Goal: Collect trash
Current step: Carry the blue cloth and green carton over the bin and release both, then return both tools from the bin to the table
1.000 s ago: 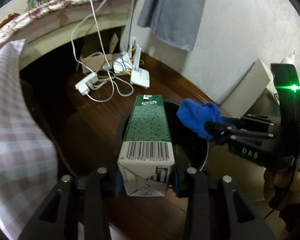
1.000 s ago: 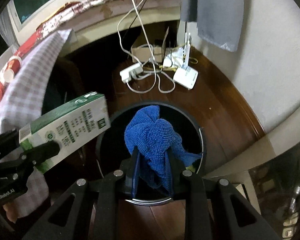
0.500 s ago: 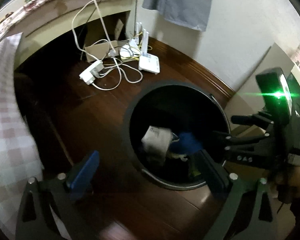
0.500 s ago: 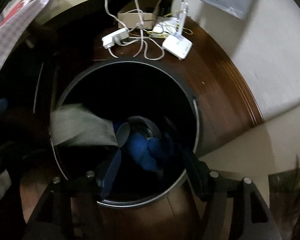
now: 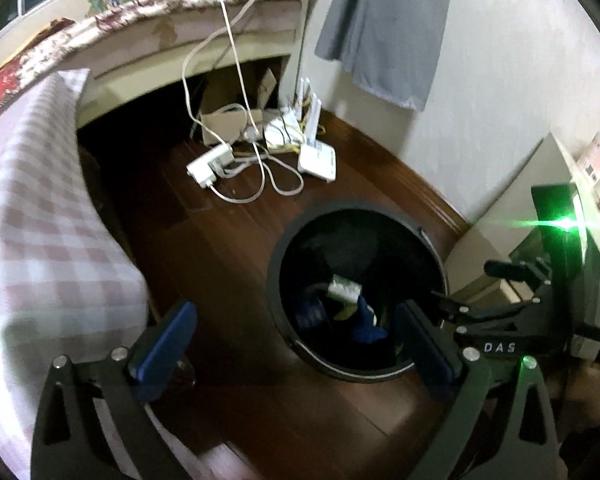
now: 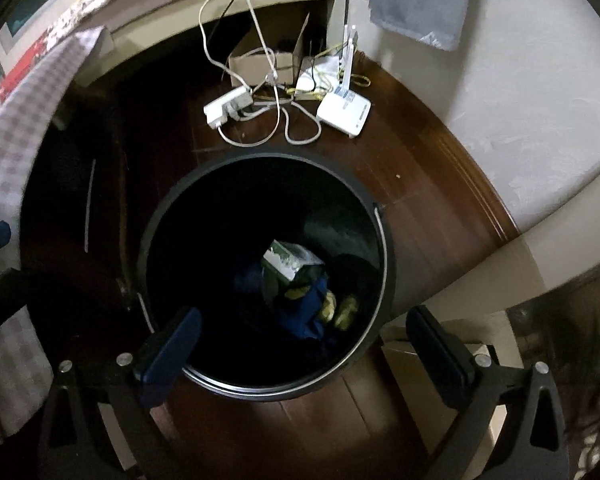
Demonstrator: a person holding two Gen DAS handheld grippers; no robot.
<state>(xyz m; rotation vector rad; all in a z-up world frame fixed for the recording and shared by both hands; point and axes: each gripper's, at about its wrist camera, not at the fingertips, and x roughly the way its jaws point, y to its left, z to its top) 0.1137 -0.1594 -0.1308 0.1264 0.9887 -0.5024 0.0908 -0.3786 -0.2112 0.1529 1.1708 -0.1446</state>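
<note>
Black and round, the bin (image 6: 266, 280) stands on the dark wood floor (image 6: 420, 184), its rim edged with a thin pale ring. Seen from the right wrist, a checked cloth (image 6: 16, 152) hangs at nine o'clock of the bin. At twelve o'clock lie a white power strip (image 6: 228, 108), tangled cables (image 6: 276, 120), a cardboard box (image 6: 260, 66) and a white router (image 6: 344, 110).

Down in the bin the carton (image 6: 290, 260) lies tilted, its pale grey end up and a strip of green side showing. The blue cloth (image 6: 304, 312) lies crumpled against it at six o'clock, with yellowish scraps (image 6: 340, 306) at the cloth's three o'clock.

The left gripper (image 5: 296, 344) hovers at the bin's seven o'clock, jaws wide and empty, nothing touching the blue pads (image 5: 164, 344). The right gripper (image 6: 308, 344) hangs over the bin's near rim with jaws opening, nothing between them. From the left wrist, the right gripper's body shows at the bin's three o'clock with a green light (image 5: 566, 224).
</note>
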